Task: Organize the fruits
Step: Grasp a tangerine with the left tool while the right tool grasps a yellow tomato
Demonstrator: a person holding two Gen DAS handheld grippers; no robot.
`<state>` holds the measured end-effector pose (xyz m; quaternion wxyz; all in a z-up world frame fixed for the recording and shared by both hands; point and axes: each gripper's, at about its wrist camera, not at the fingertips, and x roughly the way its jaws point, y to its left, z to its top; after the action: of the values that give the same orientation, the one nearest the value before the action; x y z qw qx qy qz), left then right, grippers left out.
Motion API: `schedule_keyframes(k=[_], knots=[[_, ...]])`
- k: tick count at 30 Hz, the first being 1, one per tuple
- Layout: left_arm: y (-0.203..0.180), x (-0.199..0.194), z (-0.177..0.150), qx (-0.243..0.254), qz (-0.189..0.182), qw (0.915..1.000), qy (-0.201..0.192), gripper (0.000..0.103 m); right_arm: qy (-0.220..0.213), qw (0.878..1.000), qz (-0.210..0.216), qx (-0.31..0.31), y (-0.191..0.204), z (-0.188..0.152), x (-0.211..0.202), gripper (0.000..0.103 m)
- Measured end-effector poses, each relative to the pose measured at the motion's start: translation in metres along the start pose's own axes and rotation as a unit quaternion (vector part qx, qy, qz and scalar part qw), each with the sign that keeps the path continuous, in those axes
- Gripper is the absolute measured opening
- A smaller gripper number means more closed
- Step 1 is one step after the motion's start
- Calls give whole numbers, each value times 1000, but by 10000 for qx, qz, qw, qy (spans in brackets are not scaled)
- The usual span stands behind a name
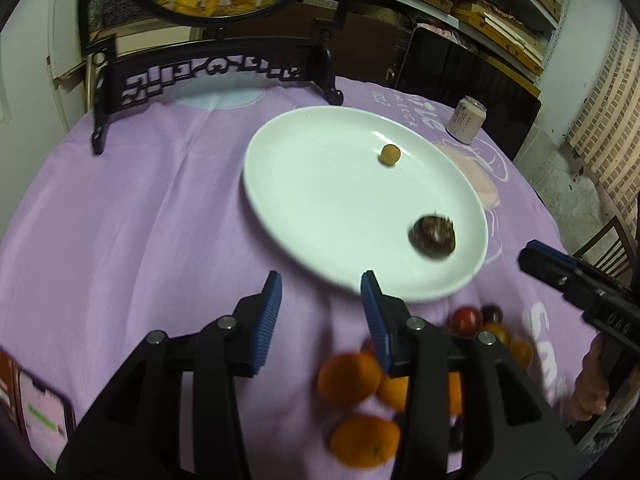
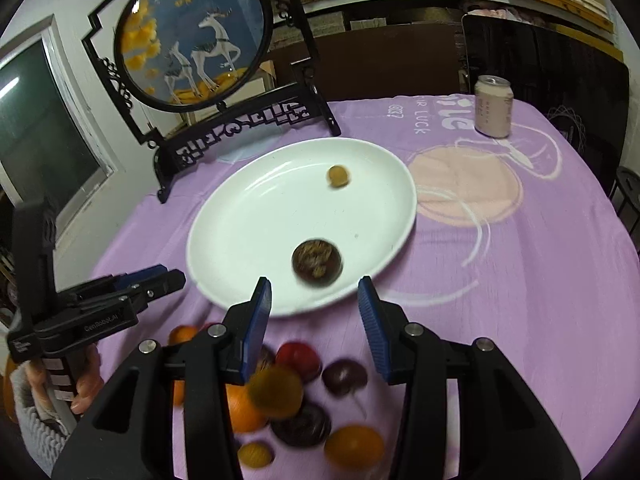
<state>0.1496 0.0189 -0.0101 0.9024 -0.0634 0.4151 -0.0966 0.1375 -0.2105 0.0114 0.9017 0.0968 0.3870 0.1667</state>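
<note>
A white plate (image 1: 320, 200) (image 2: 260, 220) lies on the purple cloth. On it are a small yellow fruit (image 1: 390, 154) (image 2: 339, 176) and a dark brown round fruit (image 1: 433, 238) (image 2: 317, 263). Oranges (image 1: 348, 378) (image 2: 244, 408), a red fruit (image 1: 466, 318) (image 2: 298, 356) and dark plums (image 2: 344, 376) are heaped on the cloth in front of the plate. My left gripper (image 1: 321, 278) is open and empty, just above the plate's near rim and left of the heap. My right gripper (image 2: 314, 282) is open and empty over the heap, its tips level with the dark fruit.
A pale drink can (image 1: 466, 120) (image 2: 494, 106) stands beyond the plate to the right. A round deer picture on a black carved stand (image 1: 208, 72) (image 2: 192, 36) occupies the table's far left. A phone (image 1: 44, 412) lies at the near left. A person's hand (image 2: 86, 376) holds the left gripper's handle.
</note>
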Motion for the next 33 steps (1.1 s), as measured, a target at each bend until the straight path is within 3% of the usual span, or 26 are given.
schedule_keyframes(k=[6, 11, 18, 25, 27, 33], knots=[[11, -23, -30, -56, 130, 9999, -56, 53, 12, 9997, 260, 11, 8, -34, -20, 45], [21, -39, -41, -225, 287, 9991, -218, 62, 182, 9985, 291, -423, 30, -50, -9, 45], [25, -38, -41, -261, 338, 9989, -170, 62, 317, 9987, 50, -404, 24, -54, 9, 45], [20, -34, -42, -151, 288, 9994, -100, 64, 371, 9989, 184, -241, 18, -54, 15, 45], [15, -31, -44, -72, 242, 9997, -42, 64, 382, 9987, 285, -188, 17, -54, 16, 38], [-7, -23, -52, 349, 186, 9992, 60, 64, 443, 9981, 416, -92, 15, -54, 15, 36]])
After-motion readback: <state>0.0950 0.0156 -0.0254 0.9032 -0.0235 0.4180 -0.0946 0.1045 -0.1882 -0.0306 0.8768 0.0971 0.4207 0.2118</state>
